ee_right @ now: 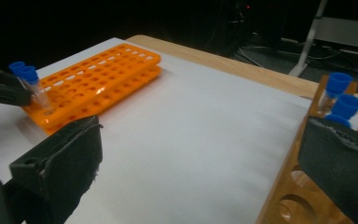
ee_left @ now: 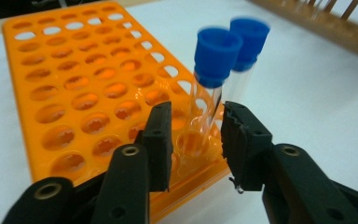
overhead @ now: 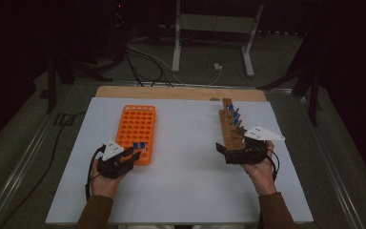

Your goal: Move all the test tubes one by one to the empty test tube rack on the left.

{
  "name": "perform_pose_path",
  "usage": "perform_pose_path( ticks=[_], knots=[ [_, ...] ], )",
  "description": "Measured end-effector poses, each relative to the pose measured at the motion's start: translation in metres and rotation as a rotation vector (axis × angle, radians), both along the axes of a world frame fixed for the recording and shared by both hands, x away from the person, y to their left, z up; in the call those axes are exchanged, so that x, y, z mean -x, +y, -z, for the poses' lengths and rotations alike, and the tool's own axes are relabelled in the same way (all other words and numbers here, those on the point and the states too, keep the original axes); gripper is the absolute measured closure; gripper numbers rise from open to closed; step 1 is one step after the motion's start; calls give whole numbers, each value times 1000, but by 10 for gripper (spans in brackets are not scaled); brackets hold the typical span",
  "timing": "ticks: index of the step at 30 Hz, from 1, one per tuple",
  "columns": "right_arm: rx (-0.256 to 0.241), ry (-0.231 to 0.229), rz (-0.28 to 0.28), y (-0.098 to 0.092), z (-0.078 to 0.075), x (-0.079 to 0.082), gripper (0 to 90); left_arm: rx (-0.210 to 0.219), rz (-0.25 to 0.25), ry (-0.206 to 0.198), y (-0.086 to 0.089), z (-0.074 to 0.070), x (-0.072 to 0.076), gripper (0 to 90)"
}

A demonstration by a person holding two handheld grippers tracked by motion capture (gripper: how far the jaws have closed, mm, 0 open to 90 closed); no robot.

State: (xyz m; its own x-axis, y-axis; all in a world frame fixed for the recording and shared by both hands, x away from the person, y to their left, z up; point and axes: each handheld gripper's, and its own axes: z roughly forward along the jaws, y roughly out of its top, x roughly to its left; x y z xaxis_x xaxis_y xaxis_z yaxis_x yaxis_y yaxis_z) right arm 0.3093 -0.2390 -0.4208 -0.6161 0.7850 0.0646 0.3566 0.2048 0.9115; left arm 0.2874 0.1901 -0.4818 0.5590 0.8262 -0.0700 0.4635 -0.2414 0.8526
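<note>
The left gripper (ee_left: 196, 140) has its jaws spread around the nearer of two blue-capped tubes (ee_left: 209, 88) standing in the near right corner of the orange rack (ee_left: 65, 93), not pinching it. To do this well, back straight off without brushing the tube. The right gripper (ee_right: 196, 172), jaws wide apart, sits at the near end of the wooden rack (ee_right: 298, 186), where more capped tubes (ee_right: 340, 100) wait

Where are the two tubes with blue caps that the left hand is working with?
In the high view, the two blue-capped tubes stand in the orange rack's near right corner, left of the wooden rack, by the left gripper.
</note>
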Motion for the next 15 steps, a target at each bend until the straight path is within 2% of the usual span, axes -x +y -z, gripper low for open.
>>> perform_pose_path(
  ticks=[3, 6, 9, 12, 15],
  knots=[
    [11, 1, 17, -4, -1, -2, 0, 51, -21, -16, 9, -6, 5, 589],
    [15, -2, 34, -9, -2, -6, 0, 84, -45, -43, 18, -12, 10, 533],
    [18, -3, 50, -14, -2, -9, 0, 145, -59, -69, 29, -16, 13, 523],
    [26, -7, 73, -17, -2, -12, 0, 144, -80, -97, 33, -20, 15, 424],
    [25, -4, 89, -20, -1, -18, 0, 133, -116, -104, 35, -20, 16, 271]
  ],
)
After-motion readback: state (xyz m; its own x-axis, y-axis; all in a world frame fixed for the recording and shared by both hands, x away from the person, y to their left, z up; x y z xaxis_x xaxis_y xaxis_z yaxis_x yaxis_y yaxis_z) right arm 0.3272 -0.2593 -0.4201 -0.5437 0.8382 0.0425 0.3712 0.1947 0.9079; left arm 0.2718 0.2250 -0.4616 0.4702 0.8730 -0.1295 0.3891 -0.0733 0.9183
